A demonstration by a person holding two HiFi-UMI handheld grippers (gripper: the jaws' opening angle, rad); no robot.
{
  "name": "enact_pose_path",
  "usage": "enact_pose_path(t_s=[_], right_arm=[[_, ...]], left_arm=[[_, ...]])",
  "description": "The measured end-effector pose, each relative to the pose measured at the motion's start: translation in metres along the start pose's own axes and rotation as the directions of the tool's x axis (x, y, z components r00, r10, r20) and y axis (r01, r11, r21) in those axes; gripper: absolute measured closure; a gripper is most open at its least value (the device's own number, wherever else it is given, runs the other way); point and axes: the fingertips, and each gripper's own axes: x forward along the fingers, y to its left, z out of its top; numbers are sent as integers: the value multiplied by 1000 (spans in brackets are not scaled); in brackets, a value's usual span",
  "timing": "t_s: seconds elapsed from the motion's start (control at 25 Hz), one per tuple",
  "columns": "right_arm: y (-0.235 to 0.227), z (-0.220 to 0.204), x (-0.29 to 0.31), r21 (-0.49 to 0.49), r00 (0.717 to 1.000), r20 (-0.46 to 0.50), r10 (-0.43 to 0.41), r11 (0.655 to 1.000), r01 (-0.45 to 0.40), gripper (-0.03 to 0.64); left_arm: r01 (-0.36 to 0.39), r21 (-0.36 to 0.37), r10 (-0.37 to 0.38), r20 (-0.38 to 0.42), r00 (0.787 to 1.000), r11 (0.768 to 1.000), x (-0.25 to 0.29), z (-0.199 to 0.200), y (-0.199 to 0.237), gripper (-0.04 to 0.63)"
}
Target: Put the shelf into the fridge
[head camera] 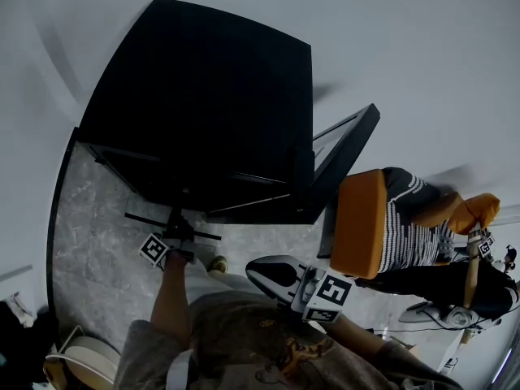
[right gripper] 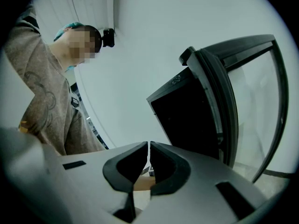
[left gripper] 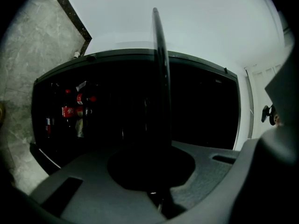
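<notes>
The shelf (head camera: 145,218) is clamped in the left hand-held gripper (head camera: 175,236), just in front of the open fridge (head camera: 203,96). In the head view it shows as a thin dark bar lying across the fridge front, roughly parallel to the opening and close to its lower edge. The left gripper view shows the shelf (left gripper: 161,78) edge-on: a thin dark blade rising out of the closed jaws and running straight away from the camera into the dark cavity of the fridge (left gripper: 201,111). Some bottles (left gripper: 74,110) stand inside, off to one side of that line.

So the fridge lies dead ahead of the left hand-held gripper, and the shelf's plane already points inward. I judge the coming move to be a straight push forward along that plane, keeping the edges in line with the side rails, which are too dark to make out here.

The right hand-held gripper (head camera: 260,273) hangs back near the person's body, well apart from the shelf. Its jaws are together with nothing between them. The open door (head camera: 345,149) stands to its right. The left hand is plainly the nearer one and carries the load alone.
</notes>
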Motion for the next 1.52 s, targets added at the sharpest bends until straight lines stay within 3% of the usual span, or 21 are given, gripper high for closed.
enact_pose_path(t_s=[1.08,1.28,1.52], right_arm=[[-7,-2,-6,-25,999,11,-46,999,46,588],[-10,1,-2,-30,999,17,-38,999,39,588],[-11,2,2,-33,999,24,-44,998,45,588]], left_arm=[[-23,1,23,66,998,1000,39,6,12,577],[-89,62,87,36,996,994,48,11,20,580],[-102,57,100,38,994,993,54,13,19,580]])
